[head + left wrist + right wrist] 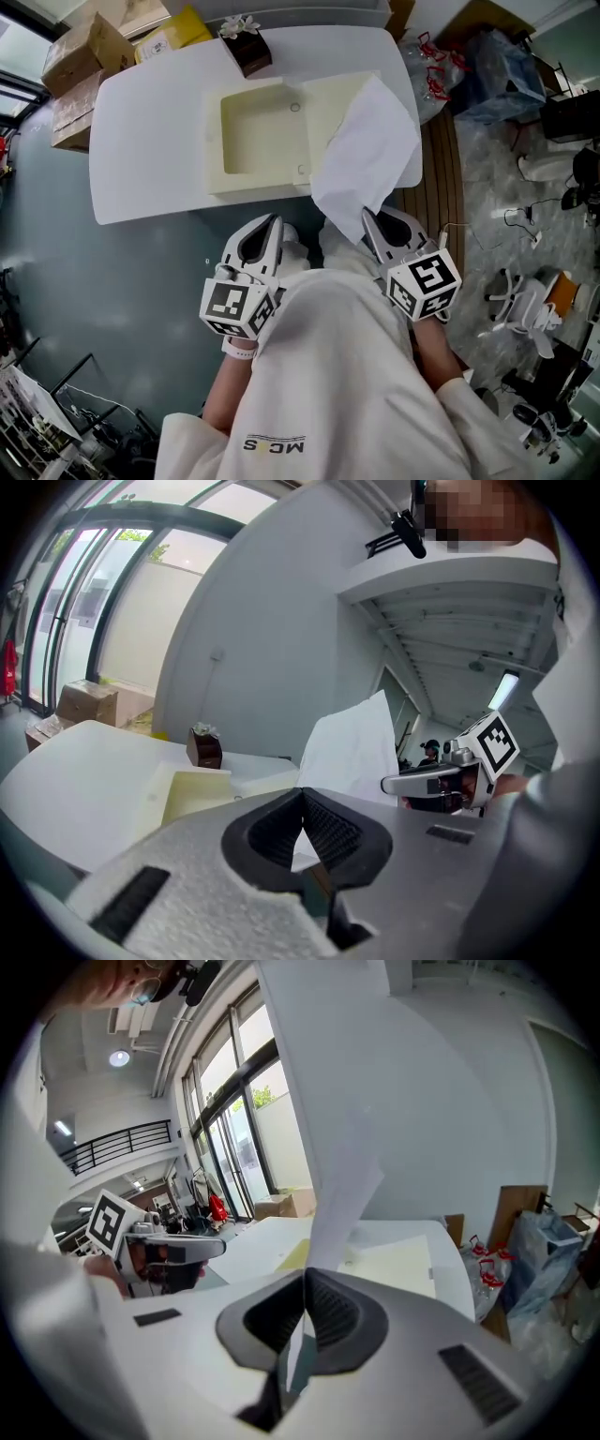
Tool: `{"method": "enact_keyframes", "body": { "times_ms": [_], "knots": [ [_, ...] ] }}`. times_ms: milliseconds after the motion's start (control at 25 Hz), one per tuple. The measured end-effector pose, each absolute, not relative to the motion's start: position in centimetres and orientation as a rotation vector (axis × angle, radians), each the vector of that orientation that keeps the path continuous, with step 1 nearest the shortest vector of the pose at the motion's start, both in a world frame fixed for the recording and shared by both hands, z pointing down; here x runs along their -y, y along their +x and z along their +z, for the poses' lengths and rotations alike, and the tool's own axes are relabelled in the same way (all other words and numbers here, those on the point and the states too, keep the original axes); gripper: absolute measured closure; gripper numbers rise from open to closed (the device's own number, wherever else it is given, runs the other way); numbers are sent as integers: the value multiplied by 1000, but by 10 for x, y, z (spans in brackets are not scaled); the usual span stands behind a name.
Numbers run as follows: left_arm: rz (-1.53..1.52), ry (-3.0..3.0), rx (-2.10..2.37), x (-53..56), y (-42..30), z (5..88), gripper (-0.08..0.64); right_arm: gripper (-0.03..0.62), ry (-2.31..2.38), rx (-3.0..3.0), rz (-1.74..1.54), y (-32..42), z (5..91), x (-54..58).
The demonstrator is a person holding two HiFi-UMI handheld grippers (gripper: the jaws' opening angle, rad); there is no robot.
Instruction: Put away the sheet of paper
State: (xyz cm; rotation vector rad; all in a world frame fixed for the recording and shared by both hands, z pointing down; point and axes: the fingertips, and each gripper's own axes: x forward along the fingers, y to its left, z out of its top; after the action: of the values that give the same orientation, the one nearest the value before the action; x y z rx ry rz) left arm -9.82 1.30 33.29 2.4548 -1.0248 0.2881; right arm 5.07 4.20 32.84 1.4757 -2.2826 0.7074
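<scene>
The right gripper [371, 218] is clamped on the near edge of the paper [370, 155]; in the right gripper view the sheet [328, 1101] rises from between the closed jaws; it hangs in the air over the near right edge of the table [141, 141], partly covering the lid [328, 103] of the open cream box [214, 141]; the left gripper [272, 223] sits near, left of the right one, jaws together with nothing between them; a small brown box [248, 52] stands at the far edge.
</scene>
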Motion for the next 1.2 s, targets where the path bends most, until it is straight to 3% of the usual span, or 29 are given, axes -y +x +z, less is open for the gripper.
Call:
{"method": "enact_keyframes", "body": {
  "times_ms": [640, 1200],
  "knots": [
    [324, 2380, 1182, 37, -76, 332, 534, 578, 1216, 2379, 765, 61, 356, 41],
    [384, 2243, 1220, 79, -76, 386, 534, 578, 996, 2220, 1032, 63, 473, 100]
  ]
}}
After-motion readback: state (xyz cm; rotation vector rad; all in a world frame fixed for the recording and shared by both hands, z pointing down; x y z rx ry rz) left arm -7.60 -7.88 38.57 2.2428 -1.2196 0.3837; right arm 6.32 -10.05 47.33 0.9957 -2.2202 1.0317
